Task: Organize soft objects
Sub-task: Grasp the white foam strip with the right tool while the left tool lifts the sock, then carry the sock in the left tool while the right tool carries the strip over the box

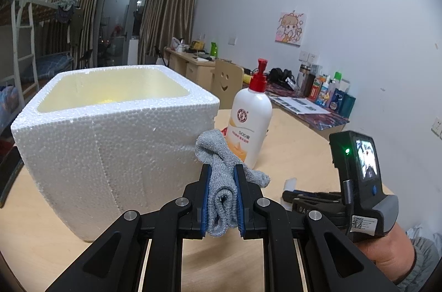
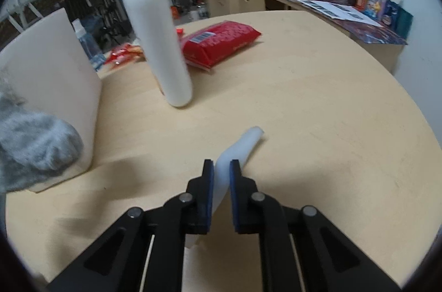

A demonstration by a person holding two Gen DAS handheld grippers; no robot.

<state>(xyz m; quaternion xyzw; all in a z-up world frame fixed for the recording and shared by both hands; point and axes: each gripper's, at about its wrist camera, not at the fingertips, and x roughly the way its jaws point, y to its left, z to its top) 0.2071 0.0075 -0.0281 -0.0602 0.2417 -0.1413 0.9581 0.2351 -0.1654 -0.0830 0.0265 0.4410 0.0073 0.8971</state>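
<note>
My left gripper [image 1: 222, 170] is shut on a folded grey cloth [image 1: 221, 181] and holds it above the table, just right of a white foam box [image 1: 110, 132]. The box is open at the top, with something yellow inside. The cloth also shows at the left edge of the right wrist view [image 2: 36, 145]. My right gripper [image 2: 221, 165] is shut on a soft white strip [image 2: 237, 151] whose far end bends down to the wooden table [image 2: 317, 112]. The right gripper also shows in the left wrist view [image 1: 290, 198], low by the table.
A white pump bottle with a red cap [image 1: 252, 115] stands just right of the foam box; it also shows in the right wrist view [image 2: 157, 38]. A red packet [image 2: 221, 42] and small red wrappers [image 2: 124, 54] lie behind it. Cluttered desks [image 2: 345, 13] line the far wall.
</note>
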